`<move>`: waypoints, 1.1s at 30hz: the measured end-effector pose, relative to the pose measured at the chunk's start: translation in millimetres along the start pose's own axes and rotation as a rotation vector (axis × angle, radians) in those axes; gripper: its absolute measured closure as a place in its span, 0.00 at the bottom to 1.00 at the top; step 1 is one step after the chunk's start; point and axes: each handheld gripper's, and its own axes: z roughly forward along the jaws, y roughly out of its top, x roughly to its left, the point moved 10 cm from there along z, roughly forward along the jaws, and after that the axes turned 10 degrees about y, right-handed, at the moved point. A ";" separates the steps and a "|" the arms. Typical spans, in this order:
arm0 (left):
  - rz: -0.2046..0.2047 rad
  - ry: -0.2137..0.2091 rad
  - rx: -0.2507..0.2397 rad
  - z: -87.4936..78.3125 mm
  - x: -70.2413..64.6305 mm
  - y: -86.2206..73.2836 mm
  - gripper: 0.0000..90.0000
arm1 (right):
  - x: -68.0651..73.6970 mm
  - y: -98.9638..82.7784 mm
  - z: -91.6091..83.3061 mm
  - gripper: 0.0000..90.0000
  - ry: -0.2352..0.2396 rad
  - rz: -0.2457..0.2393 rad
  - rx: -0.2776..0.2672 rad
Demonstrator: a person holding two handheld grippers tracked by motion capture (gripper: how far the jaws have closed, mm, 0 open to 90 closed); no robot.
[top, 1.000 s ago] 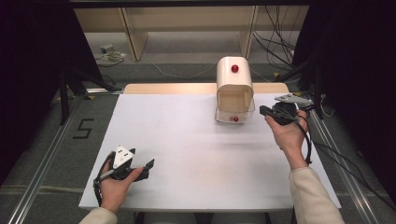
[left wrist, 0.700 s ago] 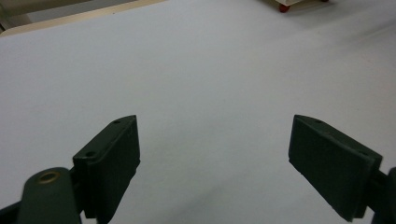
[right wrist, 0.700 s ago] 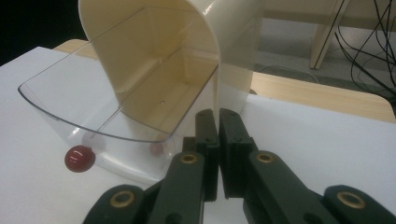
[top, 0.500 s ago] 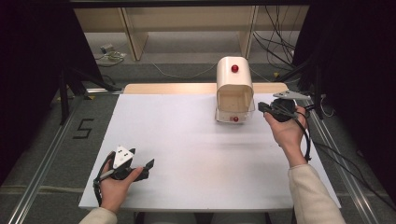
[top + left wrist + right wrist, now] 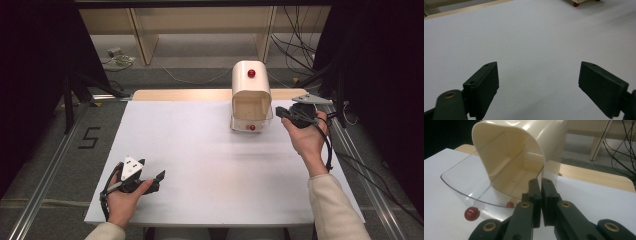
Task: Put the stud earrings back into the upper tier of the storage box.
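Note:
A cream bread-bin-shaped container (image 5: 251, 95) stands at the far right of the white table (image 5: 200, 150). Its clear lid (image 5: 464, 182) is swung down and open, and a red knob (image 5: 472, 213) sits on the lid's front. My right gripper (image 5: 279, 111) is held just to the container's right and points at its side. In the right gripper view the right gripper (image 5: 541, 181) has its jaws together with nothing between them, their tips close to the container's open mouth (image 5: 524, 142). My left gripper (image 5: 157, 181) rests near the front left edge. In the left gripper view it (image 5: 539, 66) is open over bare table.
A second red knob (image 5: 251, 73) sits on top of the container. A wooden strip (image 5: 180, 94) runs along the table's far edge. Cables (image 5: 305, 35) and shelf legs lie on the floor beyond. A metal rail (image 5: 45, 185) runs along the left side.
My right gripper has edged slightly farther away and toward the container's side. The left hand has stayed put.

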 end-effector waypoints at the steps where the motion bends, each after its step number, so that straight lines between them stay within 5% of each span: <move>1: 0.000 0.000 0.000 0.0 0.1 0.0 0.18 | 0.1 0.4 -0.2 0.97 -0.002 0.000 0.001; 33: -0.001 -0.001 0.000 -0.1 -0.1 0.1 0.18 | 9.8 13.1 3.3 0.97 0.011 -0.025 -0.012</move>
